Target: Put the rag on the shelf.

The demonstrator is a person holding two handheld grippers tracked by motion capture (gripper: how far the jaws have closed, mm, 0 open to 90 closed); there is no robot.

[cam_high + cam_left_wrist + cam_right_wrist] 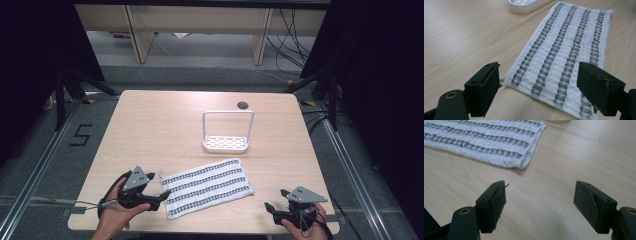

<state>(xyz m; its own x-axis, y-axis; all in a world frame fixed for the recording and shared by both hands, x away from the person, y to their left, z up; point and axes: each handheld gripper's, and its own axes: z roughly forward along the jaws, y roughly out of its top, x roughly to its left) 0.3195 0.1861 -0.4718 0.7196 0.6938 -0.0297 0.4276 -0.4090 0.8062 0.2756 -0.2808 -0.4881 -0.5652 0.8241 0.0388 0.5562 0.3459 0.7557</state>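
High view first: the striped cloth (207, 187) lies flat near the front edge of the table (150, 125), slightly skewed, with the white rack (226, 131) standing just beyond it and well apart from both hands. The left gripper (159, 198) sits right at the cloth's near-left corner, jaws spread wide. Over on the other side, the right gripper (270, 207) hovers near the front edge, off the cloth's right end, jaws also spread, nothing between them.

Left gripper view now: the short hem of the cloth (564, 62) lies squarely between the two black jaws, just ahead of them. Looks like a grab of that hem is the step in hand. To do it well, I'd say dip low so one jaw slides under the fabric, and bite at the corner rather than mid-hem, so the weave doesn't bunch.

Right gripper view: the cloth's far corner (524, 162) is ahead and to the left, apart from the jaws. That hand needs to close in and line up before pinching.
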